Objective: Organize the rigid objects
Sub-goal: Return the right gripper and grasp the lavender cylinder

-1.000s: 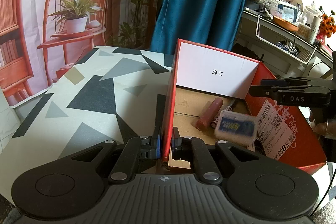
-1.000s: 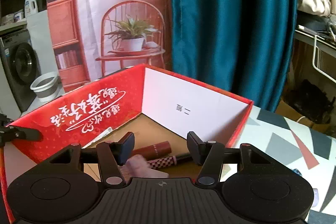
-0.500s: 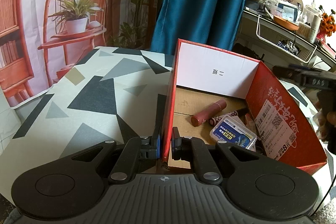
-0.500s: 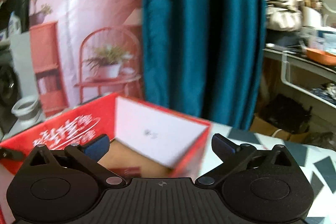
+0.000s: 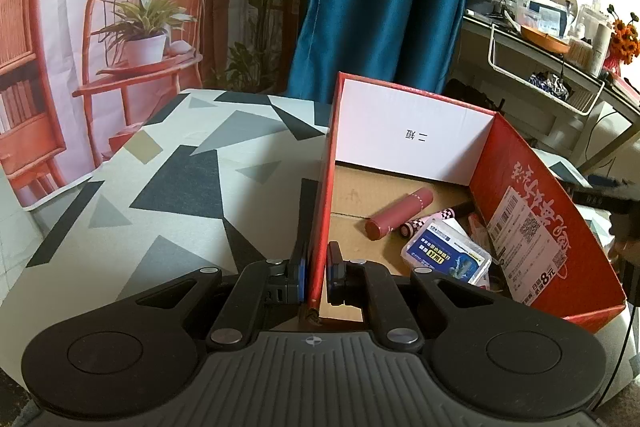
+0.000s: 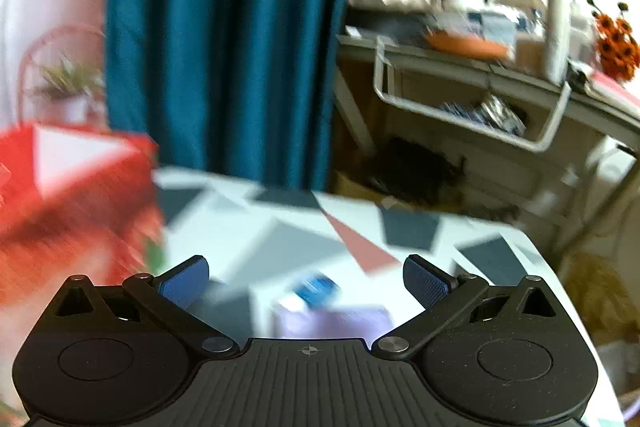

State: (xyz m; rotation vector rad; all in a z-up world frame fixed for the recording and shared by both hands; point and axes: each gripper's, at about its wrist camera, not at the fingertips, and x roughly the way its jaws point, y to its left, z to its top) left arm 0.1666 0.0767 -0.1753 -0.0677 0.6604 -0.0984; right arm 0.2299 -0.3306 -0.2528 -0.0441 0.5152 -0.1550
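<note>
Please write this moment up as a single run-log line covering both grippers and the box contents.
left gripper: shut on red box wall | right gripper: open, empty, over table | in box: pink tube, blue-labelled case

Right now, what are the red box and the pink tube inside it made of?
Red box: corrugated cardboard, glossy red print outside; bare brown floor, fluted cut edge visible at the near corner. Pink tube: smooth, satin sheen, probably plastic or coated metal; can't tell which.

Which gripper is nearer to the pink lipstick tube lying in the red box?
Left. The left gripper is clamped on the red box wall, just in front of the pink lipstick tube. The right gripper is open outside the box, over the table.
</note>
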